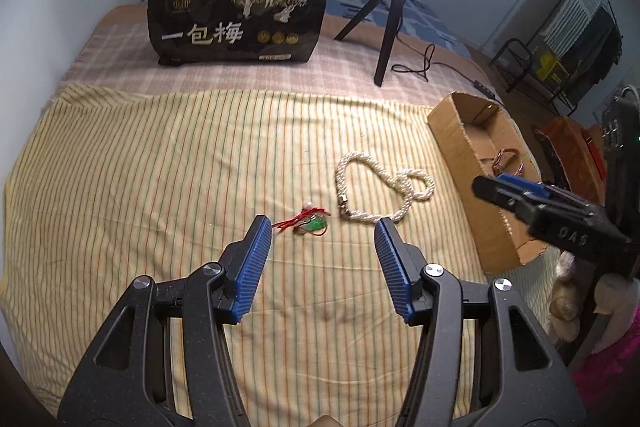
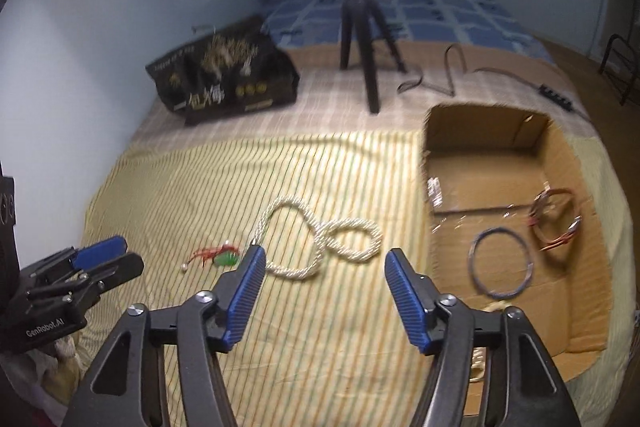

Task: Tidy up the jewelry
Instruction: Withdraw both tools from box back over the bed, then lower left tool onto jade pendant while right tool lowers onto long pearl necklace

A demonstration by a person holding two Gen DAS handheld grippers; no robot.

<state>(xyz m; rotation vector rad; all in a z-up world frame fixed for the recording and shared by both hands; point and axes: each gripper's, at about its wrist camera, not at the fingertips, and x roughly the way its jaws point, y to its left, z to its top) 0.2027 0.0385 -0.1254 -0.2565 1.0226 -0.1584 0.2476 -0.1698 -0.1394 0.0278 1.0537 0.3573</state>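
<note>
A white pearl rope necklace (image 1: 384, 187) lies looped on the striped yellow cloth; it also shows in the right wrist view (image 2: 320, 243). A small red-corded green charm (image 1: 308, 223) lies left of it, seen too in the right wrist view (image 2: 218, 255). An open cardboard box (image 2: 480, 155) at the right holds a blue bangle (image 2: 500, 263) and red-copper bangles (image 2: 556, 219). My left gripper (image 1: 322, 227) is open and empty, just short of the charm. My right gripper (image 2: 324, 259) is open and empty, above the cloth near the necklace.
A black snack bag (image 1: 240, 15) stands at the back. A ring light on a black tripod (image 1: 384, 23) stands behind the box, its cable (image 1: 424, 67) trailing right. The box (image 1: 472, 163) sits near the bed's right edge. Folded bedding lies beyond.
</note>
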